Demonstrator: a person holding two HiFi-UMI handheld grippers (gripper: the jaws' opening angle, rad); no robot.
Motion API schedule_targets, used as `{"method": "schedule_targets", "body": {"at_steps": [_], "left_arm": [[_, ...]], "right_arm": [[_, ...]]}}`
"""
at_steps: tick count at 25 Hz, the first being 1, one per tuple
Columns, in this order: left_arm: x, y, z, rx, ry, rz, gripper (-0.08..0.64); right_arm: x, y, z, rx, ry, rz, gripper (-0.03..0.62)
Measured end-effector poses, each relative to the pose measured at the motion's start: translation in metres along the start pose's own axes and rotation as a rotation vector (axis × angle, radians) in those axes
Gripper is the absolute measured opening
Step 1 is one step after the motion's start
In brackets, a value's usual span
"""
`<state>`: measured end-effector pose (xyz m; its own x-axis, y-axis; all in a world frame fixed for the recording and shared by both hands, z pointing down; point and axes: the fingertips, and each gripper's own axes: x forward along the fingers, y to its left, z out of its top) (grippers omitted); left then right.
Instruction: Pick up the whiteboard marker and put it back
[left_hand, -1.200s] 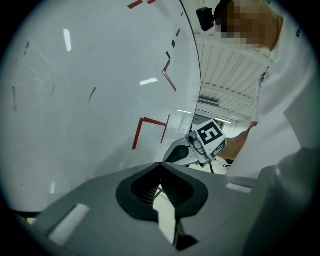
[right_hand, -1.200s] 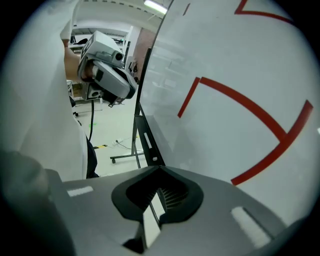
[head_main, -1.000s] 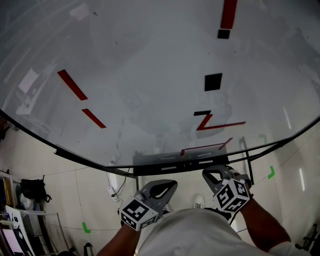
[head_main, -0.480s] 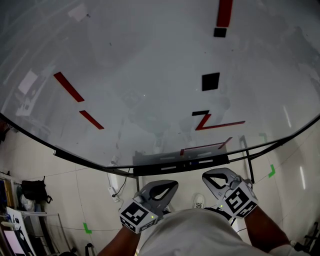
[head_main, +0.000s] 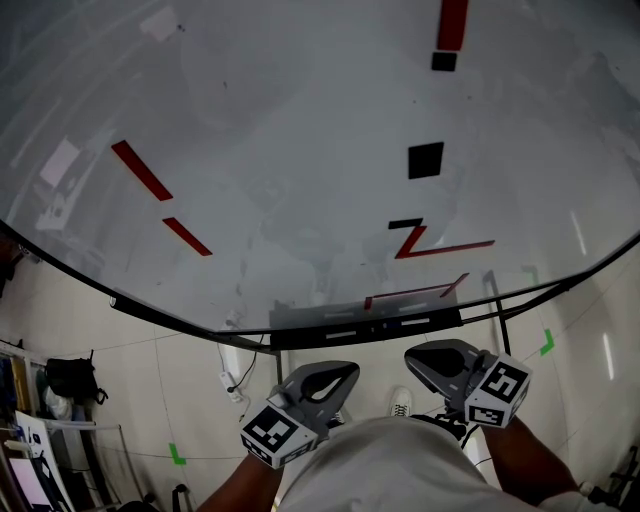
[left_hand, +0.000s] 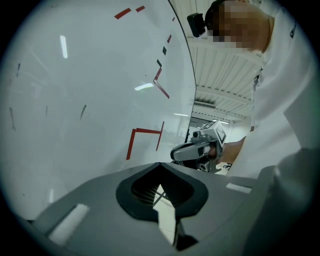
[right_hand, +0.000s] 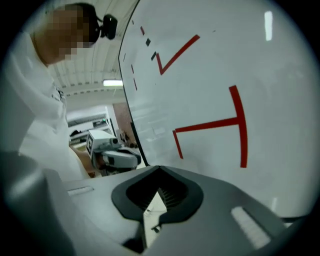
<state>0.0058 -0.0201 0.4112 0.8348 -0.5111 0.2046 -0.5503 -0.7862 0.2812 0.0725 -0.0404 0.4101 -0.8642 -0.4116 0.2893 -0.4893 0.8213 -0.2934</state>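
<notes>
Fingers, grey left gripper (head_main: 340, 372): pressed together, nothing between.
Fingers, grey right gripper (head_main: 415, 357): pressed together, nothing between.
Position: both below glossy white whiteboard (head_main: 300, 150), not touching it.

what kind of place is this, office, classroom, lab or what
Likely a lab or workshop, though that is a guess: a big whiteboard with red marks, green tape marks stuck on the pale tiled floor, and a black bag with other gear at the left edge.

Left tool (head_main: 336, 373) beside right tool (head_main: 418, 359), below whiteboard (head_main: 300, 140).
</notes>
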Motion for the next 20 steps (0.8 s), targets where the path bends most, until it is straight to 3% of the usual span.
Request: {"method": "schedule_targets", "body": {"at_steps": [3, 8, 13, 20], "left_arm": [[-0.002, -0.003, 0.008, -0.024, -0.033, -0.014, 0.017], [-0.002, -0.006, 0.009, -0.026, -0.043, -0.046, 0.017], [-0.006, -0.007, 0.011, 0.012, -0.049, -0.103, 0.017], [-0.021, -0.012, -0.003, -0.003, 0.006, -0.197, 0.017]], "right_arm": [[-0.002, 0.010, 0.008, 0.111, -0.108, 0.074, 0.002], [0.003, 0.017, 0.006, 0.086, -0.098, 0.069, 0.002], [0.002, 0.021, 0.010, 0.066, -0.099, 0.011, 0.002], [0.002, 0.044, 0.002, 0.042, -0.120, -0.106, 0.002]]}}
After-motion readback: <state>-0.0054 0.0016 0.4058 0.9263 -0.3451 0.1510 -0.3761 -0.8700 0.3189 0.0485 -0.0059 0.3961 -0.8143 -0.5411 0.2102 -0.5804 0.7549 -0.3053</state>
